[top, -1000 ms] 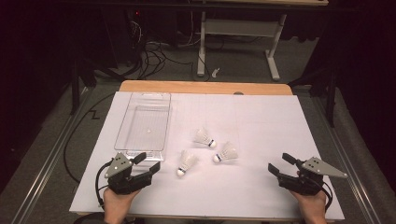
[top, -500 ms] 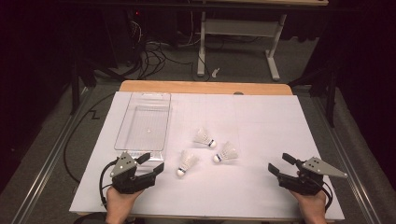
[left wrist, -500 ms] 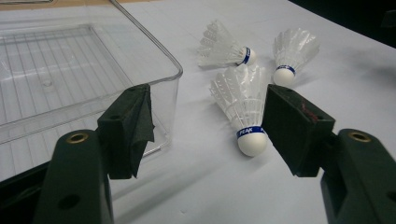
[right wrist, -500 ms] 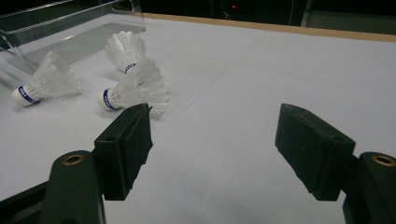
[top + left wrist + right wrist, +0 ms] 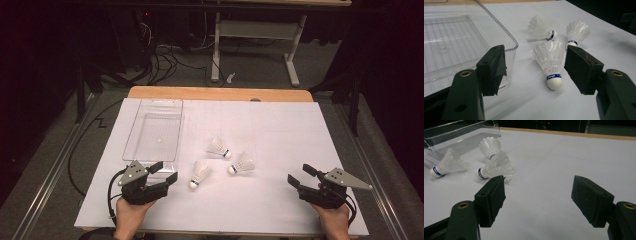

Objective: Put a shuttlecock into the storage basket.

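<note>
White feathers of the nearest shuttlecock (image 5: 550,63) sit framed between my left hand-held gripper (image 5: 161,176) jaws, which stand wide apart and touch nothing. It lies on the table (image 5: 280,130), cork toward me, just beside the clear plastic tray (image 5: 152,131). Two more shuttlecocks (image 5: 219,147) (image 5: 241,163) lie near it. My right hand-held gripper (image 5: 300,176) is also spread apart, empty, well off to the side.
</note>
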